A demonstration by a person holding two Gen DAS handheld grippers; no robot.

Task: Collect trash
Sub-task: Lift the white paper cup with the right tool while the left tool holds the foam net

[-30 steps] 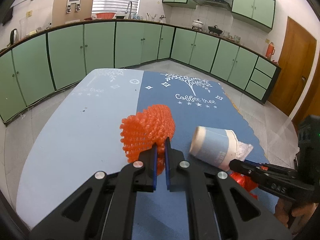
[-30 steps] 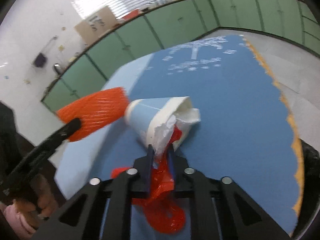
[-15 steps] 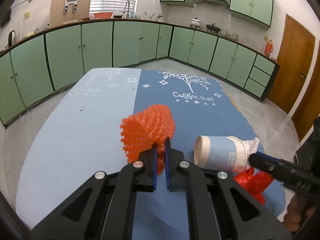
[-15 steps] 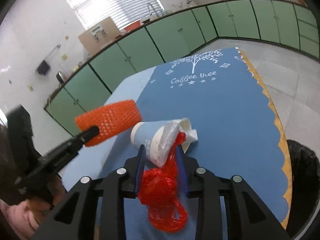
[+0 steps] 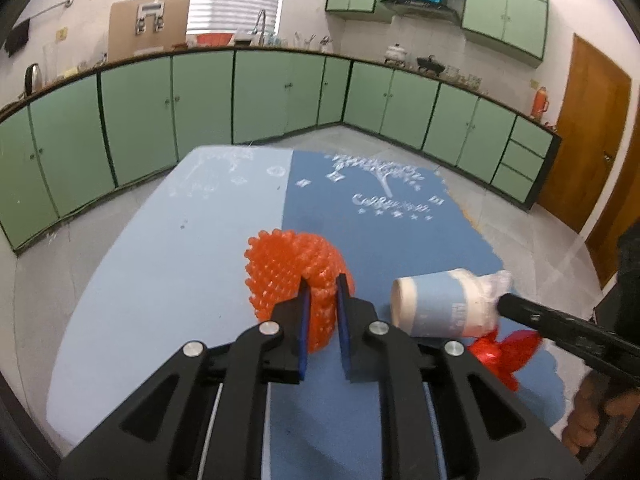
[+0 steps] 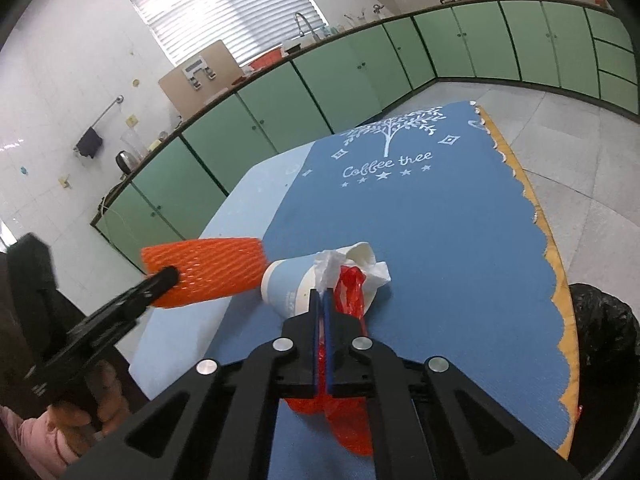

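An orange foam net (image 5: 288,264) sits between the pads of my left gripper (image 5: 320,280), whose jaws are opening slightly while still pinching it. In the right wrist view the net (image 6: 212,264) hangs off the table's left side. My right gripper (image 6: 320,294) has its jaws closing tight on the rim of a light-blue paper cup (image 6: 288,284) stuffed with white wrapping. A red plastic bag (image 6: 350,292) spills from the cup and hangs under the fingers. The left wrist view shows the cup (image 5: 436,308) lying sideways above the cloth, with the red bag (image 5: 504,352) below.
A table with a two-tone blue cloth (image 6: 440,220) printed with a white tree stretches ahead. A black trash bag (image 6: 600,340) stands on the floor off its right edge. Green cabinets line the walls, and a brown door is at the right.
The right jaws opened, then shut again on the cup's rim, with the red bag now beside the fingers. The cup rose and turned. The left jaws widened a little around the net.
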